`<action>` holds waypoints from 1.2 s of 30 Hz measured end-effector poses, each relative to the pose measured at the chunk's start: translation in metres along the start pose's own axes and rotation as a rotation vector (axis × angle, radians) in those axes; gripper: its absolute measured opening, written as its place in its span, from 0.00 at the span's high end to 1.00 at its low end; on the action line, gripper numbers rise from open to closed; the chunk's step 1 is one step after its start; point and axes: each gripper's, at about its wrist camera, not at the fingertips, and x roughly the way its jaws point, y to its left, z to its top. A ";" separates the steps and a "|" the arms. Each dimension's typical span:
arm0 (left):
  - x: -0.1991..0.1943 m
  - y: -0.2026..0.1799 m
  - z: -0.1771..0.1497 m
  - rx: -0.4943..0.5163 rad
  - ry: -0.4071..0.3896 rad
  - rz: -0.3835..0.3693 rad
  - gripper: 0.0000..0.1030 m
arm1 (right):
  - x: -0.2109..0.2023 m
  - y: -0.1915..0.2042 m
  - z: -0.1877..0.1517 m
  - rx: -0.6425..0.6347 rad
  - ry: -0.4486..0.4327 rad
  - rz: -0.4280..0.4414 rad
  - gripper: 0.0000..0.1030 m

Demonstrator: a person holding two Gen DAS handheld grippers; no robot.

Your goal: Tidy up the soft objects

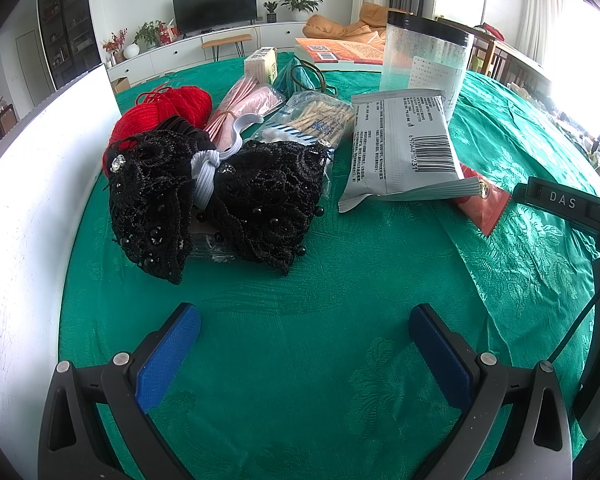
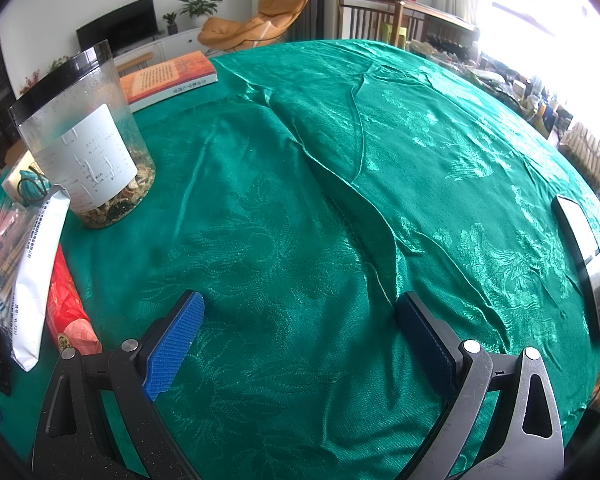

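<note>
Both my left gripper and right gripper hover released over the table, nothing collected; black lace piece lies at eleven o'clock, requiring a left reach.

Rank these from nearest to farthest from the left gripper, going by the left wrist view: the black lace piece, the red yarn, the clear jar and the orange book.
From the left gripper:
1. Black lace piece, just ahead, left of centre.
2. Red yarn, behind the lace, further left.
3. Clear jar, ahead on the right.
4. Orange book, at the table's far edge, partly behind the jar.
</note>
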 end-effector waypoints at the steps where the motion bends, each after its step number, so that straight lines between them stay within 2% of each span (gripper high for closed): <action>1: 0.000 0.000 0.000 0.000 0.000 0.000 0.00 | 0.000 0.000 0.000 0.000 0.000 0.000 0.05; 36: 0.000 0.000 0.000 0.000 0.000 -0.002 0.00 | 0.002 -0.001 0.004 -0.003 0.008 0.016 0.04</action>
